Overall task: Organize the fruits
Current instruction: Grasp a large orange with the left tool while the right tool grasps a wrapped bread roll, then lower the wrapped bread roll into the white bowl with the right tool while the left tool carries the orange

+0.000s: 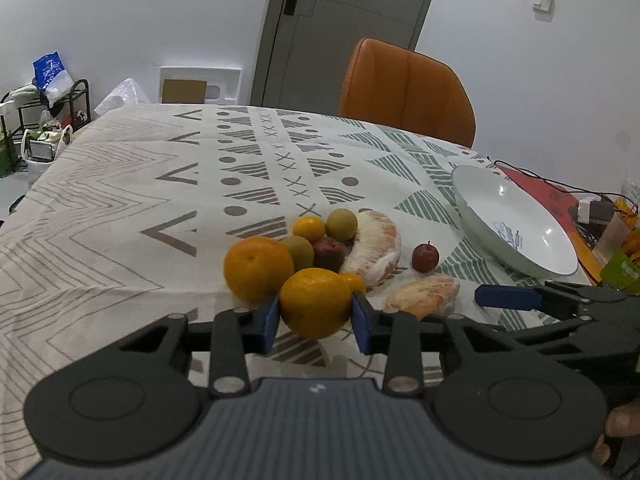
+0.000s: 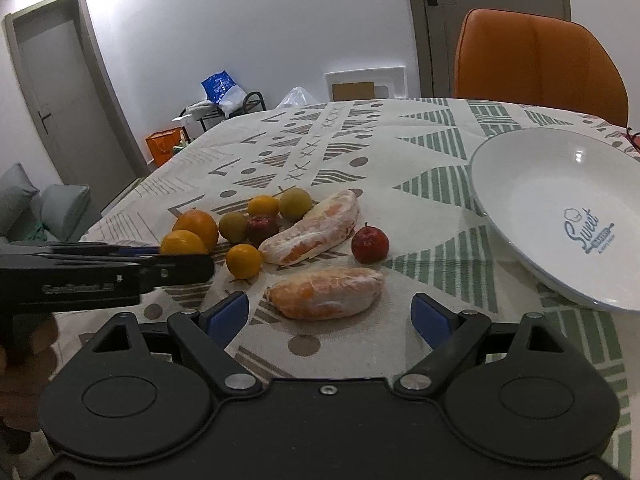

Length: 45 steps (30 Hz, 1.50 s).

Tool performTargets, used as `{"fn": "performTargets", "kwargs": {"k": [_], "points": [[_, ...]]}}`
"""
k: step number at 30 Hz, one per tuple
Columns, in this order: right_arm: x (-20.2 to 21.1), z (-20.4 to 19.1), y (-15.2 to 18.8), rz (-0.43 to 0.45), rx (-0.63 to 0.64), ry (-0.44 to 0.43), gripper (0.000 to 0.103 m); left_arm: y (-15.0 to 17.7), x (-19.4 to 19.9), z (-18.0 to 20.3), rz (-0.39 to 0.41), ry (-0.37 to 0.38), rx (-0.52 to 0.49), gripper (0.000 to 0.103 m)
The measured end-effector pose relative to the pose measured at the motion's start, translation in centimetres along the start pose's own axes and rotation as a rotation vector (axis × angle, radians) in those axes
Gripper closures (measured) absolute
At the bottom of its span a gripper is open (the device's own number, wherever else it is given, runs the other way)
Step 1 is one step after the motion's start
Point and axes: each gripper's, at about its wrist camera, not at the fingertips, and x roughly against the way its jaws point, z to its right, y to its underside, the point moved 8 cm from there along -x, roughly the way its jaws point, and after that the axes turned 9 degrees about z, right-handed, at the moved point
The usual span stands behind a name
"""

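Note:
My left gripper [image 1: 315, 321] is shut on an orange [image 1: 314, 302] at the near end of a fruit pile on the patterned tablecloth [image 1: 120, 220]. Behind it sit a bigger orange [image 1: 258, 268], two small oranges, two greenish fruits [image 1: 341, 224] and a dark red fruit [image 1: 329, 254]. A peeled citrus segment [image 2: 312, 228] and a small red apple [image 2: 370, 245] lie to the right. My right gripper [image 2: 329, 318] stands open, with a second peeled segment [image 2: 326, 292] just ahead between its fingers, untouched. An empty white plate [image 2: 560, 208] lies at the right.
An orange chair [image 1: 404, 88] stands at the table's far side, before a grey door [image 1: 344, 20]. Cables, a cup and packets [image 1: 600, 216] crowd the table's right edge. A shelf rack with bags [image 1: 44, 120] stands on the floor at the left.

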Motion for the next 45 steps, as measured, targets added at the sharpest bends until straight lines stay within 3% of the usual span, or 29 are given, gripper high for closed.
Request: {"fn": "performTargets", "kwargs": {"k": [11,14,16,28,45], "points": [[-2.1,-1.3,-0.2,-0.017,0.094,0.035,0.014,-1.2,1.4,-1.3,0.039,-0.028,-0.009,0.067],[-2.4,-1.9,0.1,-0.009,0.161,0.055,0.022,-1.2,1.6,-1.5,0.043,-0.035,-0.008,0.067],[-2.2,-2.0,0.1,0.002,0.195,0.074,0.035,-1.2,1.6,-1.5,0.042,-0.039,-0.007,0.067],[0.7,-0.2,-1.0,0.065,0.124,0.056,0.037,-1.0,1.9,0.0,0.055,-0.024,-0.027,0.067],[4.7,3.6,-2.5,0.153,0.079,0.128,0.037,-2.0,0.7,3.8,0.072,0.037,-0.062,0.067]]}}
